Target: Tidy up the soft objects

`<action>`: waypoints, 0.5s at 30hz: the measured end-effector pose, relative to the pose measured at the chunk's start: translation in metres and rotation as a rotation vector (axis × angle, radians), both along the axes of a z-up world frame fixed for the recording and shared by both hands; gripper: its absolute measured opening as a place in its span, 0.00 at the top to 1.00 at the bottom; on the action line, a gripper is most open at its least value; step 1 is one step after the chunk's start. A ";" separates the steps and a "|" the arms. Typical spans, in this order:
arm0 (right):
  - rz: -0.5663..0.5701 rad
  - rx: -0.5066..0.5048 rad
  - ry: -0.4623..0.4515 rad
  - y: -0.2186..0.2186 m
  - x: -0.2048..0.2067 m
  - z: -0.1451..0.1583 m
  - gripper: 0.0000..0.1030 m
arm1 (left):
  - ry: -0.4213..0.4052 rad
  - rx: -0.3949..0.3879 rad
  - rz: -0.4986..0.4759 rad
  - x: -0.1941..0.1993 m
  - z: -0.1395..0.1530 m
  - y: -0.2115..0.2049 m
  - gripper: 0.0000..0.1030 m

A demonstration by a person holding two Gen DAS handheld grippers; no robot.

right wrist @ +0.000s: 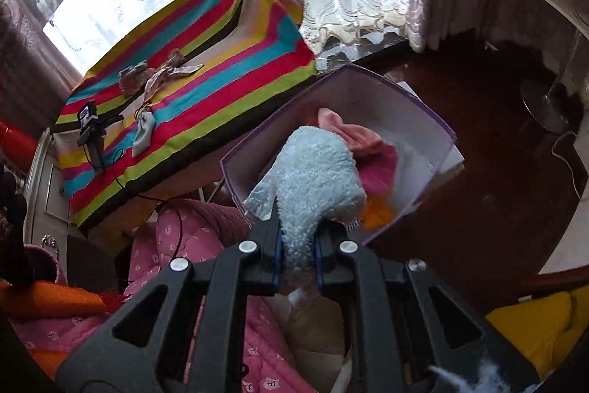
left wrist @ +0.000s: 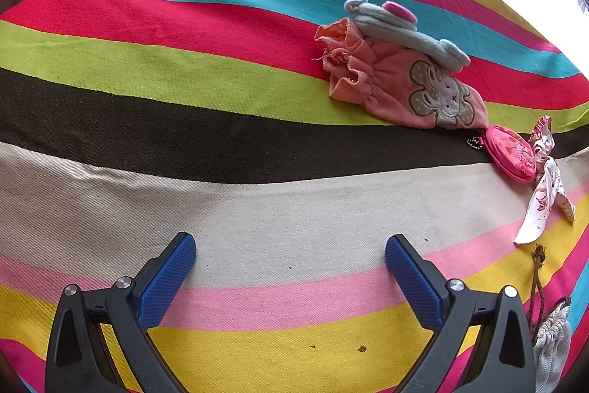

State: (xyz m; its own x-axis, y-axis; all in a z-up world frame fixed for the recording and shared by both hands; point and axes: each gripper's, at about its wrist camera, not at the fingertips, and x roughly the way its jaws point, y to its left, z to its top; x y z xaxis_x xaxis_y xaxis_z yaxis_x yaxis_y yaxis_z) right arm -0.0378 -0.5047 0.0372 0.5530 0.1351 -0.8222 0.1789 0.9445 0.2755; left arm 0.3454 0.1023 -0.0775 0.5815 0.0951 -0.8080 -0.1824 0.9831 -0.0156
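My left gripper [left wrist: 291, 256] is open and empty, low over the striped cloth [left wrist: 184, 98]. Ahead to its right lie a pink baby cloth with an elephant patch [left wrist: 397, 83], a grey fleece piece [left wrist: 401, 28] on top of it, a pink round pouch [left wrist: 511, 153], a floral ribbon [left wrist: 545, 186] and a white drawstring pouch [left wrist: 552, 348]. My right gripper [right wrist: 297, 238] is shut on a fluffy light-blue mitt [right wrist: 313, 175], held over the near rim of a purple box [right wrist: 423, 102]. The box holds pink [right wrist: 353, 139], red and orange soft items.
The striped table [right wrist: 206, 76] stands left of the box, with the other gripper [right wrist: 90, 131] resting on it. A pink quilt [right wrist: 191, 245] lies below. Dark wooden floor [right wrist: 478, 135] spreads to the right. Lace curtains and a window are behind.
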 end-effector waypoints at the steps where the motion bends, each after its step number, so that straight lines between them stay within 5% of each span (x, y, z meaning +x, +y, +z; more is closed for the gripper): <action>1: -0.028 0.008 -0.005 -0.005 -0.004 -0.003 0.83 | 0.000 0.000 0.000 0.000 0.000 0.000 0.00; 5: -0.083 0.056 -0.026 -0.011 0.007 -0.009 0.83 | 0.000 0.000 0.000 0.000 0.000 0.000 0.00; 15: -0.005 0.072 -0.093 -0.014 0.021 -0.009 0.83 | 0.000 0.000 0.000 0.000 0.000 0.000 0.00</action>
